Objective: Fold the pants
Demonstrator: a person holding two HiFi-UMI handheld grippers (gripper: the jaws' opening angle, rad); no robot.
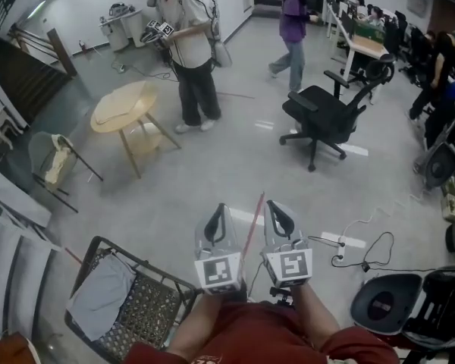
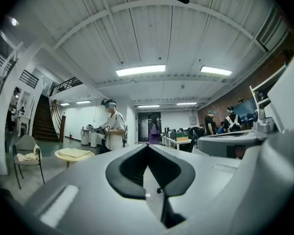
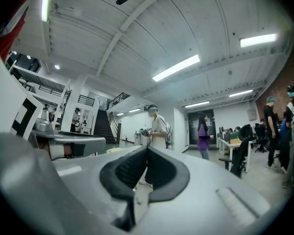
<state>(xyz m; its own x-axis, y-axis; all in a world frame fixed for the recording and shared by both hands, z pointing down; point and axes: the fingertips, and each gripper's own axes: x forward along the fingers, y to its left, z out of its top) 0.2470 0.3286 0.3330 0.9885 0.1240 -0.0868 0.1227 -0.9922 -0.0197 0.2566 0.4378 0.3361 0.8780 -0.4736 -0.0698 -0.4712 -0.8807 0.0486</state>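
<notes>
Pants [image 1: 102, 294], grey, are draped in a wire basket [image 1: 144, 262]; left gripper [image 1: 217, 220] and right gripper [image 1: 279, 217] are held level, side by side, fingers [image 2: 130, 173] pressed together, empty.

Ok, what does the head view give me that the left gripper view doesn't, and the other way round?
Head view only: the grey garment in the wire basket, and the cables on the floor. Left gripper view only: the ceiling lights. Both: the round table, the person standing beside it, and the left gripper, shut and empty.
</notes>
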